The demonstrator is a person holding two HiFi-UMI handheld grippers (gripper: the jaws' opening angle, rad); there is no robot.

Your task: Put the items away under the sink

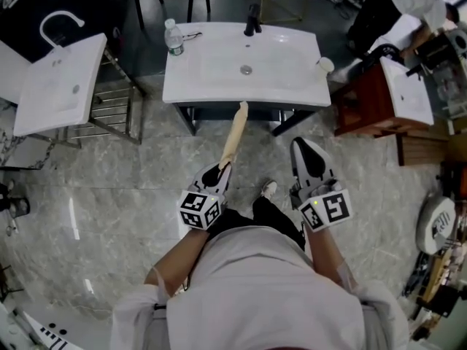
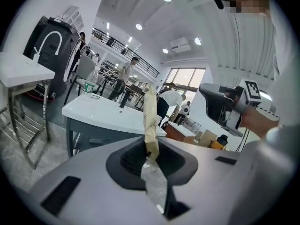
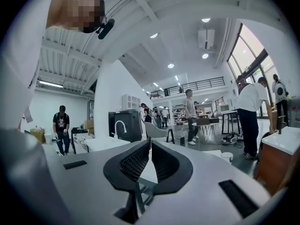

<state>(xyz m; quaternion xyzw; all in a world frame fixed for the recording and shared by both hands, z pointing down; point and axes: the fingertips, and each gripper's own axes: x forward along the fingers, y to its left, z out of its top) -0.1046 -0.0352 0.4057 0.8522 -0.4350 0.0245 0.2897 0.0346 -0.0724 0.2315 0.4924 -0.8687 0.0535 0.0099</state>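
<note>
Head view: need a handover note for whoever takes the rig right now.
Left gripper: jaws shut on a long tan stick, its far end up near the sink.
Right gripper: jaws together, nothing in them.
Bottle and small cup stand on the sink top.
Done: stick is in hand.
Left: stow it under the sink, then probably the bottle and cup.

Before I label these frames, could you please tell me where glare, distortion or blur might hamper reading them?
Head view: ceiling-light glare streaks the glossy floor; edges bow. Left gripper view: fisheye with black corners, windows blown out, the tan stick sharp. Right gripper view: same fisheye and black corners.
</note>
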